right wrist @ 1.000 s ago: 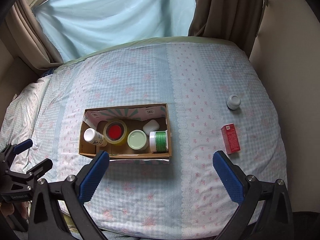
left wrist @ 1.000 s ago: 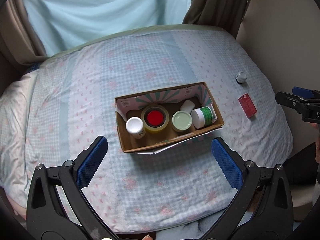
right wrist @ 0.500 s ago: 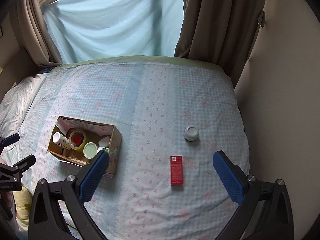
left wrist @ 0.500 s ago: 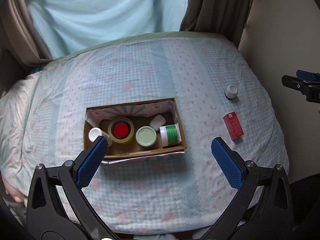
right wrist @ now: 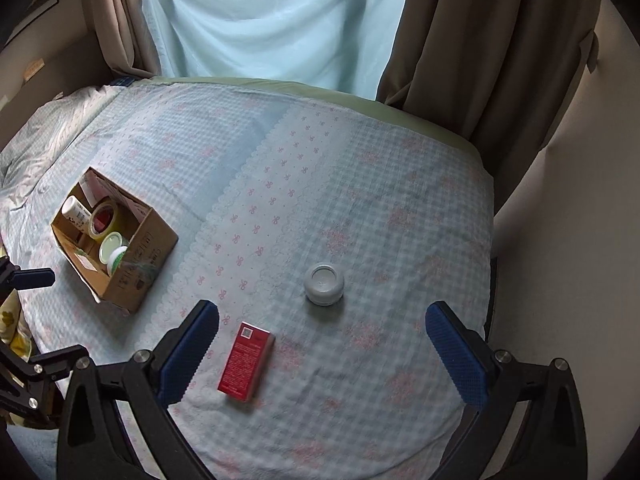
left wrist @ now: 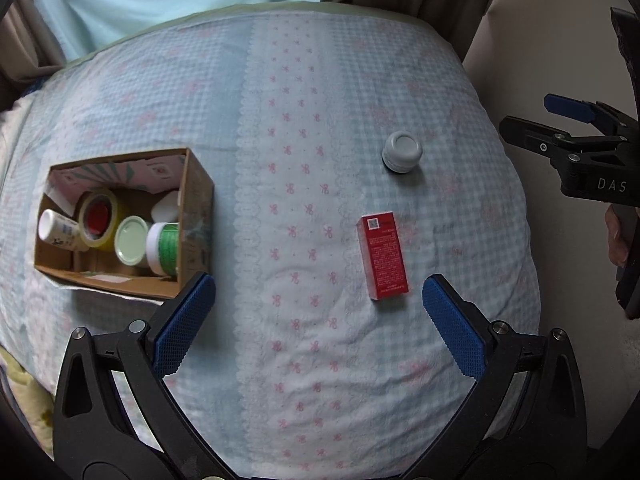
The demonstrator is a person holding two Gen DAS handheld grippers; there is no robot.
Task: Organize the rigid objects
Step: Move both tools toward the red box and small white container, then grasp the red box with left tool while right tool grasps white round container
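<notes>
– over the near edge of the bed, what's closest?

– both grippers, hovering. the left gripper has its jaws spread wide with nothing between them, and the right gripper is just as wide apart and empty.

– and the first thing past them?

– a red box, lying flat on the checked bedspread, just ahead of the right gripper's left finger. from the left view it sits nearer that gripper's right finger, touching neither.

– beyond the box?

– a small grey jar, upright, lid up, near the box but apart from it, toward the right side of the bed.

– where's the rest?

– off to the left, well apart from those two, in an open carton. inside: a white bottle on its side, a tape roll with a red centre, a pale green lid, a green-and-white jar on its side, and a white piece behind it.

– farthest back?

– a pale blue curtain with brown drapes beside it.
</notes>
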